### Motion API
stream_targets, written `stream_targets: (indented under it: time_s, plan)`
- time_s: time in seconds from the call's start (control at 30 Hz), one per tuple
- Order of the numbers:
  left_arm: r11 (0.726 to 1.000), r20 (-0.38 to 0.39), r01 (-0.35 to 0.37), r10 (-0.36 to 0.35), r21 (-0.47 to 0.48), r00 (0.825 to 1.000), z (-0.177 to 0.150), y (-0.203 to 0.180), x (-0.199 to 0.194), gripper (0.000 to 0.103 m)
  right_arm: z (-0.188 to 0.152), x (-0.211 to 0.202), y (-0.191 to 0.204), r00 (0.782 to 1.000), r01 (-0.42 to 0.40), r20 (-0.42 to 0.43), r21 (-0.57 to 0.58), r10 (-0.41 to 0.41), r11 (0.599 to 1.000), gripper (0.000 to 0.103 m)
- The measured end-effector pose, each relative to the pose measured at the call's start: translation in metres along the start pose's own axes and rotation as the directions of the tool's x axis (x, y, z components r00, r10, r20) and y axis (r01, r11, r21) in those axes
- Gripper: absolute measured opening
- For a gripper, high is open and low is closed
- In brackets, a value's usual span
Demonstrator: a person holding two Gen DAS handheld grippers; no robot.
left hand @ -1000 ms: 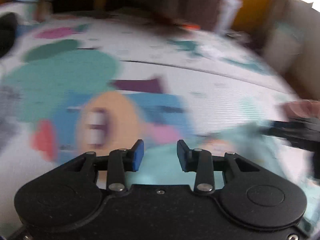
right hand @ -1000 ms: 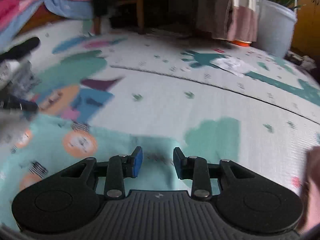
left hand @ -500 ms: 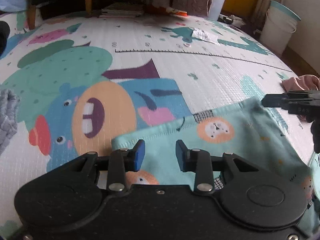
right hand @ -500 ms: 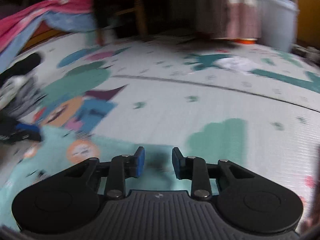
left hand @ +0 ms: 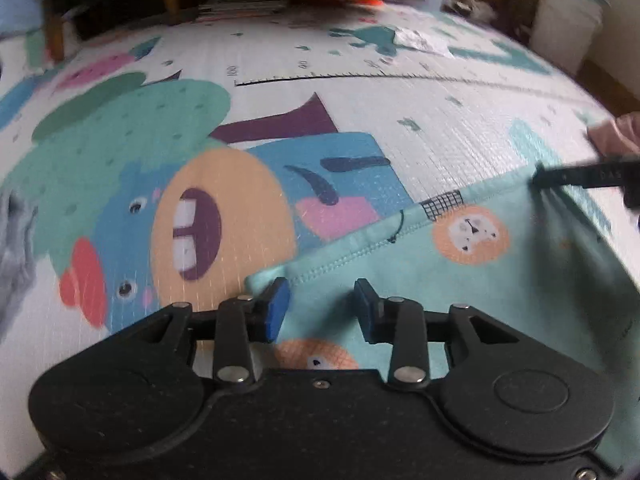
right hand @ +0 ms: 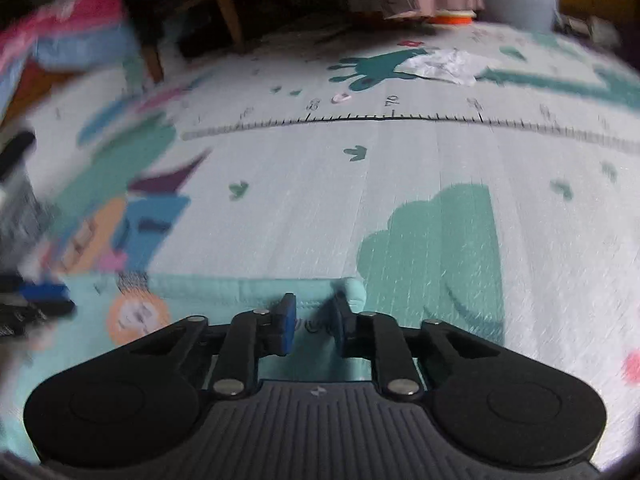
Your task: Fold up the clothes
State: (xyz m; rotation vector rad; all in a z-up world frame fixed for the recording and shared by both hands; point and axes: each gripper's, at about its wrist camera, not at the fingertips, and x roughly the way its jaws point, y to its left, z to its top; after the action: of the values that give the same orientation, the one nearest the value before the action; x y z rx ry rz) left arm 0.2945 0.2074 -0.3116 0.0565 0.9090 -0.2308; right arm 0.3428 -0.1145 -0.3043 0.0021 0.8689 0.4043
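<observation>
The teal garment (left hand: pixel 500 280) lies flat on the play mat (left hand: pixel 440 120), its stitched hem running crosswise in front of both grippers, so its long axis goes side to side between them rather than away from them. The left gripper (left hand: pixel 320 304) sits at the hem's left corner: the corner pokes out just past its left pad, and the cloth spreads under the gap between the fingers, which stand apart with nothing pinched. The right gripper (right hand: pixel 314 316) is at the opposite corner, where the hem ends in a small rounded fold just beyond its right finger; its jaws are also parted, a little narrower, with cloth beneath them but not clamped as far as I can see (this view is blurred at the sides). Each gripper is nearest its own corner, and the hem lies just ahead of the fingertips, so I judge the next move to be a short dip and a close on both corners together. As for containers, a white bucket (left hand: pixel 564 36) stands off the mat's far right edge; I can't see what's in it.
</observation>
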Motion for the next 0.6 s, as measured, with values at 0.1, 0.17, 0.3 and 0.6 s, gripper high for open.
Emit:
stream_targets:
  time_s: [0.1, 0.17, 0.3, 0.6]
  plan:
    - [0.999, 0.103, 0.032, -0.029, -0.025, 0.994, -0.002, -0.005, -0.03, 0.036, -0.004, -0.021, 0.011, 1.0, 0.015, 0.027, -0.11, -0.012, 0.994, 0.026]
    - [0.997, 0.129, 0.069, -0.075, 0.043, 0.989, -0.019, -0.018, -0.058, 0.036, -0.018, -0.053, 0.014, 0.997, -0.028, 0.067, -0.192, 0.041, 0.981, 0.03]
    - [0.97, 0.116, 0.137, -0.162, 0.199, 0.98, -0.077, -0.055, -0.113, 0.036, -0.083, -0.114, 0.033, 0.99, -0.134, -0.024, -0.499, 0.141, 0.856, 0.03]
    - [0.914, -0.044, 0.24, -0.239, 0.327, 0.97, -0.213, -0.13, -0.15, 0.036, -0.2, -0.18, 0.062, 0.954, -0.29, -0.254, -0.656, 0.157, 0.697, 0.029]
